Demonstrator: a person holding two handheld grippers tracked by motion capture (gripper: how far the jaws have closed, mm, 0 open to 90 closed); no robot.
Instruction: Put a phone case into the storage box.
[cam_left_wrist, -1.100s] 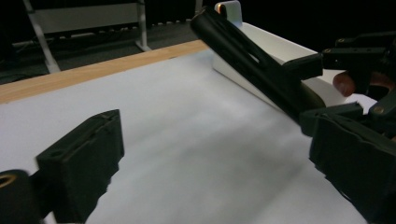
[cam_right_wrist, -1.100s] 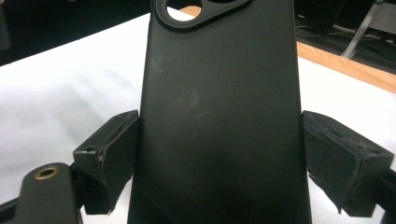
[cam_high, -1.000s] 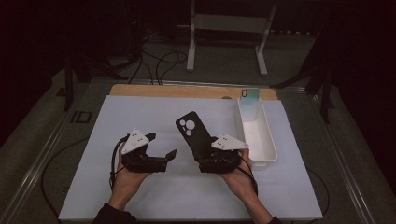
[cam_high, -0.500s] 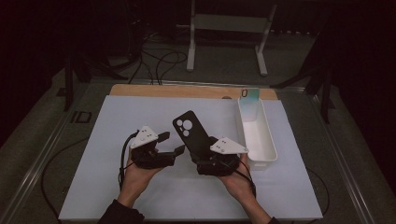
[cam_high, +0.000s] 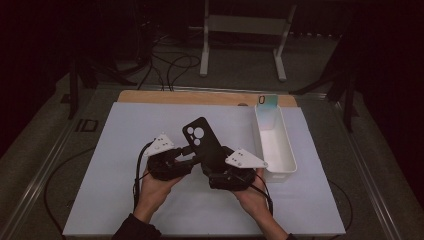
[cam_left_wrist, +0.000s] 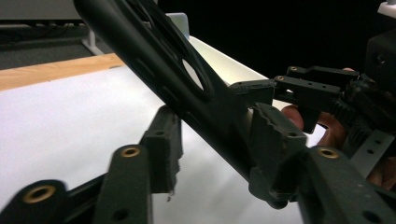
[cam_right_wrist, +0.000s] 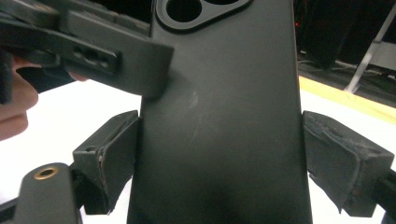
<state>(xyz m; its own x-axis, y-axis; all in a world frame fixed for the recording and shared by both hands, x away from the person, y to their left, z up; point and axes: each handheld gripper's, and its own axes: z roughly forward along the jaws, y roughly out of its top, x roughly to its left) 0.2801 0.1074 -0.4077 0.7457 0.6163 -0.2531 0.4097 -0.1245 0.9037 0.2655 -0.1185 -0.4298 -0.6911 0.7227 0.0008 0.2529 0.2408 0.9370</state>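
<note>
Phone case (cam_high: 202, 142) is sitting mid-mat, long axis pointing 11 o'clock, bottom edges being clamped by right gripper (cam_high: 216, 162). Left gripper (cam_high: 192, 156), at its 9 o'clock, is straddling one edge, jaws part-open, one pad touching.

No readable text or labels, seemingly.

I saw the black phone case (cam_high: 204, 141) raised off the white mat and tilted — camera cutouts at its far, upper end, matte back faintly scuffed, its lower end clamped by the edges between padded jaws.
</note>
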